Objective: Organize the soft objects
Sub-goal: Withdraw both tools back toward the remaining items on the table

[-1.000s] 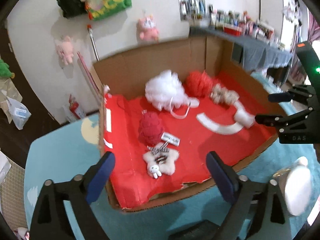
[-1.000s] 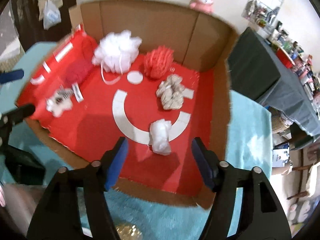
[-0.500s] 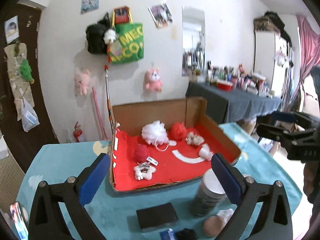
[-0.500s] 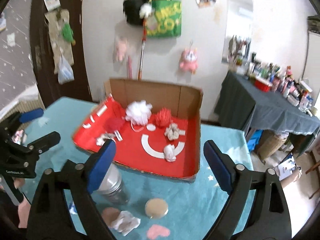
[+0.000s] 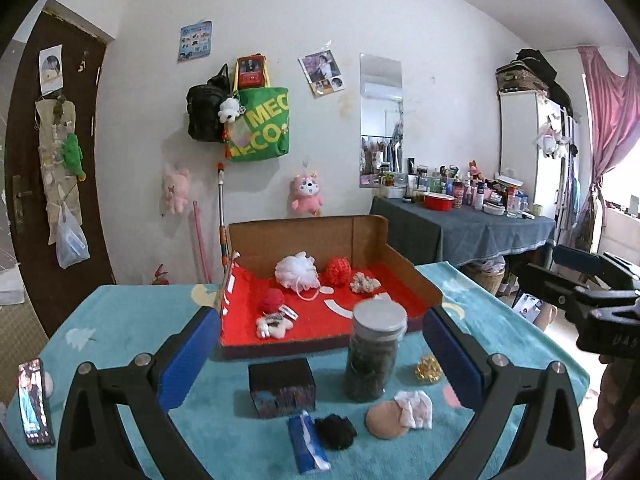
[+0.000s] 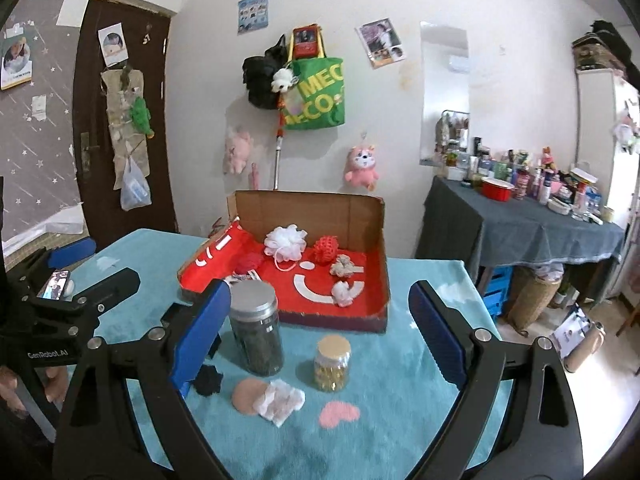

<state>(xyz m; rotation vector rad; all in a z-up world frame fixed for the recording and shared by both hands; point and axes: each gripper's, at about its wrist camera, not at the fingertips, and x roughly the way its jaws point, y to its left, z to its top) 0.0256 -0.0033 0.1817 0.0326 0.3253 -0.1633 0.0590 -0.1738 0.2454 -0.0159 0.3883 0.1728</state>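
Left gripper: your left gripper (image 5: 318, 342) sat at the bottom of its own view, jaws spread wide, nothing between the pads.
Right gripper: your right gripper (image 6: 320, 332) filled the bottom of its view; its jaws had just been opening and stood wide apart, empty.
Cardboard box: the cardboard box (image 6: 308, 212) lay at the centre of both views on the teal tablecloth (image 6: 400, 420), its floor red.
Soft things in box: a white mesh puff (image 5: 297, 271), a red puff (image 5: 337, 271), a beige scrunchie (image 5: 364, 282), a red yarn ball (image 5: 273, 299) and a star plush (image 5: 274, 324) lay inside; a white wad (image 6: 342, 293) sat nearer the box's front edge.
Soft things outside: in front of the box, low in the frame, you had a black tuft (image 5: 335, 431), a tan pad (image 5: 385, 419) and a white cloth (image 5: 416, 409) touching the pad.
Other items: a tall lidded jar (image 6: 257, 328), a small jar (image 6: 332, 363) and a dark block (image 5: 281, 386) stood nearby.
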